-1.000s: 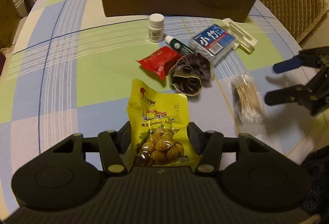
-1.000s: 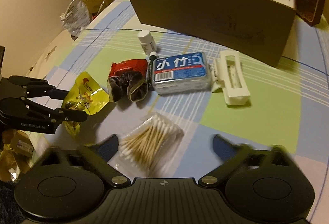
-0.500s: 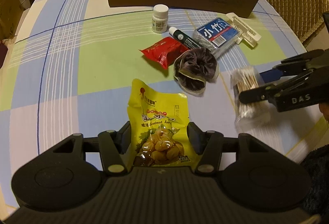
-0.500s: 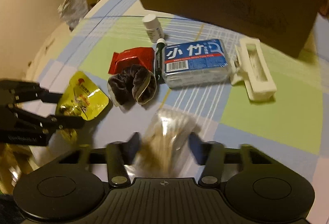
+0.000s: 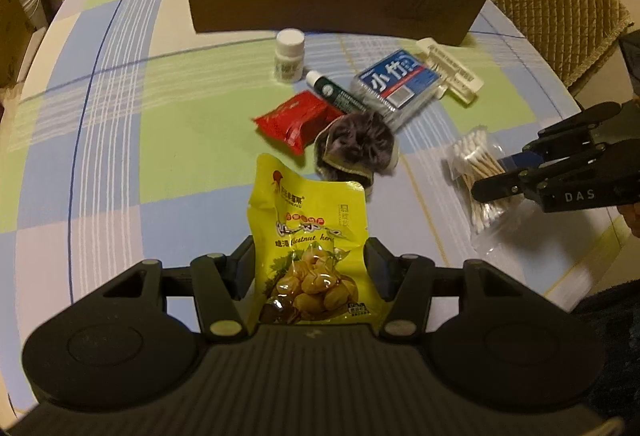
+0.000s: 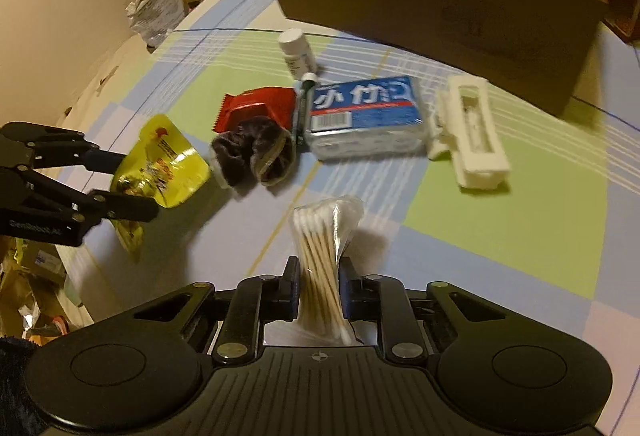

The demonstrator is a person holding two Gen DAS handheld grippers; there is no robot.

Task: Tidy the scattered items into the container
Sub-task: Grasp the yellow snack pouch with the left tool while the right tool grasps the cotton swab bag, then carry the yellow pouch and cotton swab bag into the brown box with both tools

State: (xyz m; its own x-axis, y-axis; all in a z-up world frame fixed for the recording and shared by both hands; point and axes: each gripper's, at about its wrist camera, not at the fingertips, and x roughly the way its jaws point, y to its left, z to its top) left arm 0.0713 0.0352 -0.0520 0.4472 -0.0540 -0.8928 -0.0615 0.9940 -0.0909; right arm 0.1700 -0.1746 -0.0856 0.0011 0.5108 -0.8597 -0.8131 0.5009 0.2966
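Tongs in both my hands grip packets above the checked bench: my left tongs (image 5: 308, 268) are clamped on the yellow chestnut packet (image 5: 310, 236), while my right tongs (image 6: 319, 286) are closing on the bag of cotton swabs (image 6: 324, 248), its middle pinched between the pads. Beyond lie a dark scrunchie (image 6: 250, 154), red packet (image 5: 296, 120), blue box (image 6: 364, 114), white bottle (image 5: 290, 54) and white clip (image 6: 472, 140), all near the cardboard box (image 5: 332, 2) at the far edge.
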